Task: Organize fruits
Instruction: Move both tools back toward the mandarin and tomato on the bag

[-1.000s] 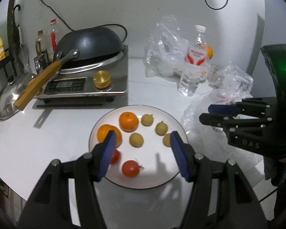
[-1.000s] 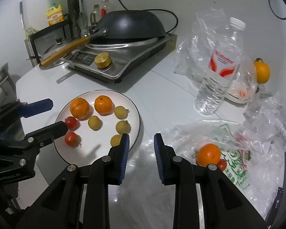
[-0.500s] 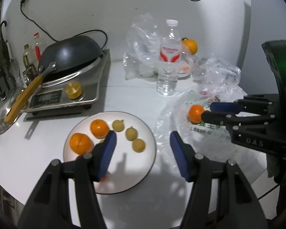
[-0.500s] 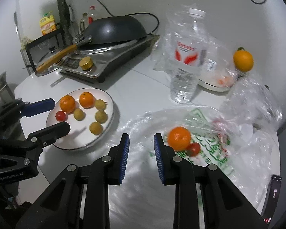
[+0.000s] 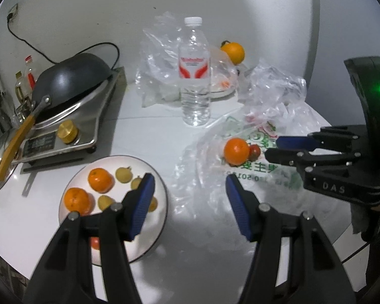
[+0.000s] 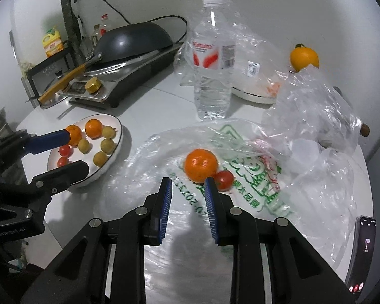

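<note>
Item: orange point(image 6: 201, 164), with tomato point(image 6: 224, 179) touching, on plastic bag point(image 6: 240, 152), beside plate point(image 6: 114, 149) of sorted fruit. Change: both grippers swung from plate toward bag. Right gripper point(image 6: 187, 197) jaws nearly closed, empty; left gripper point(image 5: 190, 202) jaws half-open, empty. Next pick probably here.

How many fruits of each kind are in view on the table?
Oranges: 4
Tomatoes: 3
Yellow fruits: 4
Total: 11
</note>
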The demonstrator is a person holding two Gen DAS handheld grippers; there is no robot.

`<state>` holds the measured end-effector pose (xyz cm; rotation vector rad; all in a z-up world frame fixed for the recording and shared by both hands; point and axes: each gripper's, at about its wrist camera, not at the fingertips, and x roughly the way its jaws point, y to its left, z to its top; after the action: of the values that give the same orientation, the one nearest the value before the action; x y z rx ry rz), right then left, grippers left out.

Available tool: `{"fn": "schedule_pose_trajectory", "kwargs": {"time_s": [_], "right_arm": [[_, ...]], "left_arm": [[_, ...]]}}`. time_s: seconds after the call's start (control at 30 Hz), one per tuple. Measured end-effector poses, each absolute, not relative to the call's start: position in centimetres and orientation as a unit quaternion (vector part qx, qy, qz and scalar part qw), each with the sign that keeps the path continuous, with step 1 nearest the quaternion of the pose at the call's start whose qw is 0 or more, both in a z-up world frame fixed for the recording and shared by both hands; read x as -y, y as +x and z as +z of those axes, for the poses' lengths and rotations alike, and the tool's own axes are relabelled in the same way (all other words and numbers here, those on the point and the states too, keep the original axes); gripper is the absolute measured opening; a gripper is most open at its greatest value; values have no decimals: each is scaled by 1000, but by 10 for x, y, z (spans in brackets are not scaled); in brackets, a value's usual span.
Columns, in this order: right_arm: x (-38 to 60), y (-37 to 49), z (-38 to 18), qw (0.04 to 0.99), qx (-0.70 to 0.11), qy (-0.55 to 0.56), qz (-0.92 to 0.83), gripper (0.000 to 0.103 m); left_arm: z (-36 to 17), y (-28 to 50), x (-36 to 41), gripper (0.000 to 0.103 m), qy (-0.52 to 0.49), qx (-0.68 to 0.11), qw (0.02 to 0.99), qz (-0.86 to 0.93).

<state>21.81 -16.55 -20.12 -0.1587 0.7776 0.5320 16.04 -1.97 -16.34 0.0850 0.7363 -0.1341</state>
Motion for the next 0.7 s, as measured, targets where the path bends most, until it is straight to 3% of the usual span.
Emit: {"fn": "schedule_pose_trajectory", "kwargs": {"time_s": [0.7], "right_arm": [[190, 267, -243, 867, -416, -64, 266, 28]], "left_arm": [[-183, 199, 64, 60, 59, -379, 919, -90]]}}
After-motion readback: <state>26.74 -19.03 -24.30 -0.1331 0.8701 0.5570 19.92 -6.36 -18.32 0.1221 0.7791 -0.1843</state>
